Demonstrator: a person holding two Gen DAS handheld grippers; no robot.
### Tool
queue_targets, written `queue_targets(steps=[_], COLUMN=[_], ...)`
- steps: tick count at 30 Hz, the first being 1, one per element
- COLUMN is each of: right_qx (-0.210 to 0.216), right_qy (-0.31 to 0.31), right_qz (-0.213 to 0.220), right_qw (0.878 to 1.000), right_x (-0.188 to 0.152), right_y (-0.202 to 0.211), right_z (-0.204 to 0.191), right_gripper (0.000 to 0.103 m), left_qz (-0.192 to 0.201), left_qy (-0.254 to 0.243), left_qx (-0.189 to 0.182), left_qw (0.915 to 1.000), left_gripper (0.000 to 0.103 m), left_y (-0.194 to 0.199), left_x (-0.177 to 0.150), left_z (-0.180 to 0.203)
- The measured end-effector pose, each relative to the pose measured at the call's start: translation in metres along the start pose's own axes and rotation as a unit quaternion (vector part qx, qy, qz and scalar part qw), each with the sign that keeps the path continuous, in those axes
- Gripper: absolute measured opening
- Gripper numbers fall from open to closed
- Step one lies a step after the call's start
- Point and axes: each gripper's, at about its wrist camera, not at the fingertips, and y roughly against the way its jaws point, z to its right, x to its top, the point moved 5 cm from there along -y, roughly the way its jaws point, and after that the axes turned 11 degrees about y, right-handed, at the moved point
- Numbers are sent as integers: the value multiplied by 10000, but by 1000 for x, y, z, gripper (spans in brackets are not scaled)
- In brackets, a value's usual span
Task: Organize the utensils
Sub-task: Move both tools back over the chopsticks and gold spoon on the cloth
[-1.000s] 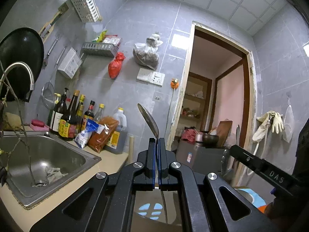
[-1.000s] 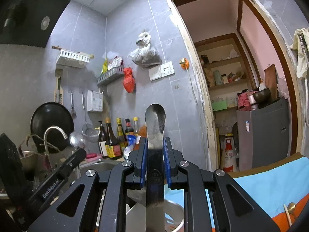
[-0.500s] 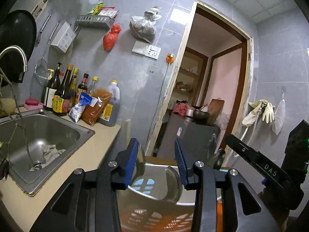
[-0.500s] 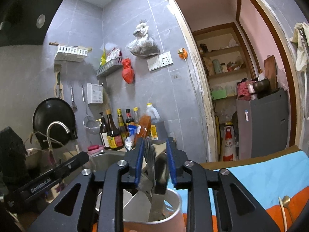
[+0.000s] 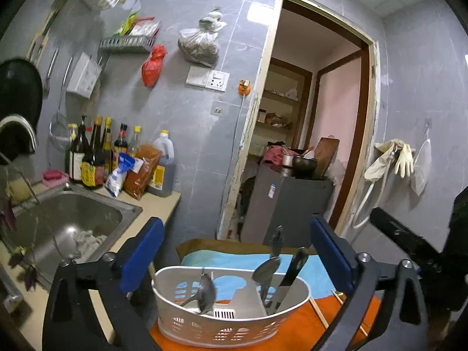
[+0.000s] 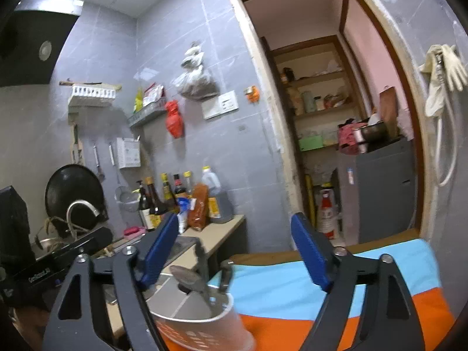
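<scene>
A white slotted utensil caddy (image 5: 231,307) stands on an orange and blue cloth (image 5: 316,269). A spoon (image 5: 206,295) leans in its left compartment. Its right compartment holds another spoon (image 5: 266,269), a fork (image 5: 276,242) and a dark-handled knife (image 5: 289,280). My left gripper (image 5: 237,254) hangs above and just in front of the caddy, jaws opening wide, with nothing pressed between the blue pads (image 5: 143,254). My right gripper (image 6: 234,251) is over the caddy (image 6: 201,318) from the right, its jaws also opening, with no utensil held. Spoon (image 6: 190,278) and knife (image 6: 225,275) stick up from the caddy below it.
Chopsticks (image 5: 318,310) lie on the cloth right of the caddy. A steel sink (image 5: 73,204) with a rag and a tap (image 5: 20,128) is at the left. Sauce bottles (image 5: 96,152) line the counter's back. A grey cabinet (image 5: 286,204) stands in the doorway.
Both grippers were shut on upright metal utensils a second ago. They have let them drop into the caddy, opened wide and risen, so the whole caddy now shows.
</scene>
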Motion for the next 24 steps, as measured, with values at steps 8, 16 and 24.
queue_targets(steps=[8,16,24], right_qx=[-448,-865,-1072], right_qy=[123,174,151], right_qz=[-192,-484,-860], right_qw=[9987,9949,9904], right_x=[8,-8,-42], right_y=[45,75,86], right_z=[49,102,144], right_gripper=[103,103,103], left_qz=[-316,-678,-1073], left_qy=[-315,-461,-536], left_qx=[-82,-371,-414], left_qw=[9990,9959,9919], left_gripper=[100,100,100], left_y=[-6,-17,-41], left_x=[-22,-60,-106], left_z=[54,107,136])
